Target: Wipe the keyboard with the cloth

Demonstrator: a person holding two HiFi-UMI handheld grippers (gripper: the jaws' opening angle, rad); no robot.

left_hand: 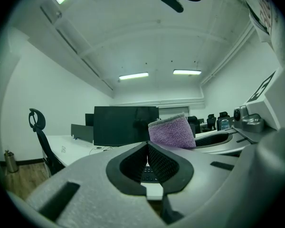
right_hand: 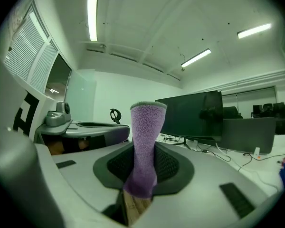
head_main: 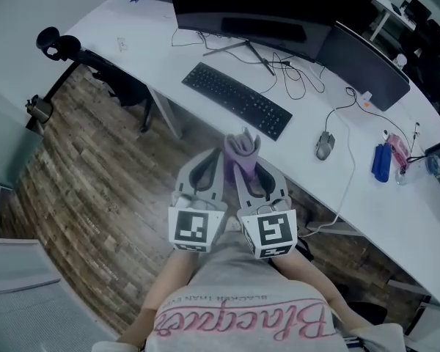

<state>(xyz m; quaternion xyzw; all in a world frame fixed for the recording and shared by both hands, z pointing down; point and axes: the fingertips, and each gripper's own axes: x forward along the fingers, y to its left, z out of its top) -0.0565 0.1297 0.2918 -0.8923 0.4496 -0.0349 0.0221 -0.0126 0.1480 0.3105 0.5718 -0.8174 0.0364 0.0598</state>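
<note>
The desk (head_main: 396, 196) carried a monitor (head_main: 249, 2) and, before it, the keyboard (head_main: 237, 100). Near the desk edge, the left gripper (head_main: 211, 158) had its jaws together, empty. The right gripper (head_main: 247, 161) pinched the purple cloth (head_main: 242, 147) upright.

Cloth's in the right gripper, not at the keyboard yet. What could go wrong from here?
1. The cloth stands as a narrow upright strip in the right hand-held gripper. A wipe may put the jaws on the keyboard instead of fabric.
2. The left hand-held gripper is shut, empty and away from the desk. Unbraced, the keyboard could slide.
3. The mouse and loose cables lie close by and could snag.
</note>
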